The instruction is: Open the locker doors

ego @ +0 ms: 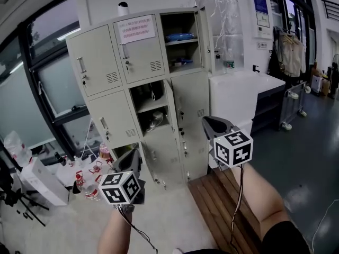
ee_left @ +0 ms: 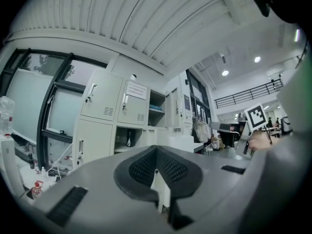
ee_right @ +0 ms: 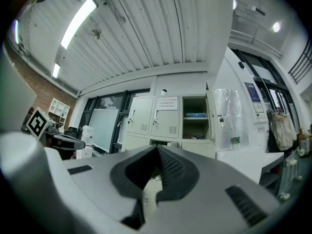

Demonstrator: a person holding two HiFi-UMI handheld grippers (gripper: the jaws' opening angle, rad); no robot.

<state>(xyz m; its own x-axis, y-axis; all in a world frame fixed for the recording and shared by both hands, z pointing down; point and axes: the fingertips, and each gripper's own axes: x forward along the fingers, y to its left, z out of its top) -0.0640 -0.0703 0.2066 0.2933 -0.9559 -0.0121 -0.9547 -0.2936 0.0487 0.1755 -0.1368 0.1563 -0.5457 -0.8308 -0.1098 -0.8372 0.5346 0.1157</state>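
Only overhead: wooden bench (ego: 218,201) near locker (ego: 100,62)

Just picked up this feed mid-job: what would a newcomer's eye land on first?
The pale locker against the wall draws the eye: its top right compartment and its centre compartment stand open, while the upper doors on the left are shut. Low in the head view, the left hand-held gripper and the right hand-held gripper are both shut and empty, short of the doors.
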